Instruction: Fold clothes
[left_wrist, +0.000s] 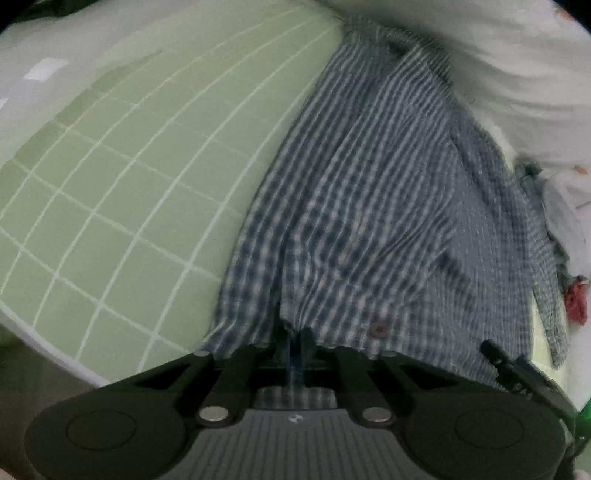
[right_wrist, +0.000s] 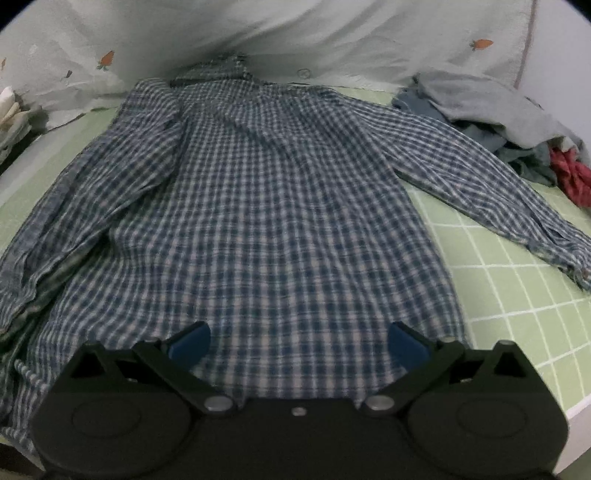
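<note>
A blue checked shirt (right_wrist: 258, 206) lies half-folded on the green bed (right_wrist: 517, 295), left sleeve in, right sleeve out; left gripper (left_wrist: 297, 343) pinches its hem, right gripper (right_wrist: 297, 343) jaws wide.

Green grid-lined bed sheet (right_wrist: 517, 295) beneath a white carrot-print quilt (right_wrist: 332, 37).

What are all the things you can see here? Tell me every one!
shirt: one, blue and white check, spread flat on the sheet, sleeves out to both sides
sheet: one, light green with white grid lines, under the shirt
clothes pile: one heap, grey, blue and red, on the sheet past the shirt's sleeve
quilt: one, white with small orange prints, bunched behind the shirt's collar
left claw: one, black, shut on the shirt's hem
right claw: one, black with blue pads, open over the shirt's hem
</note>
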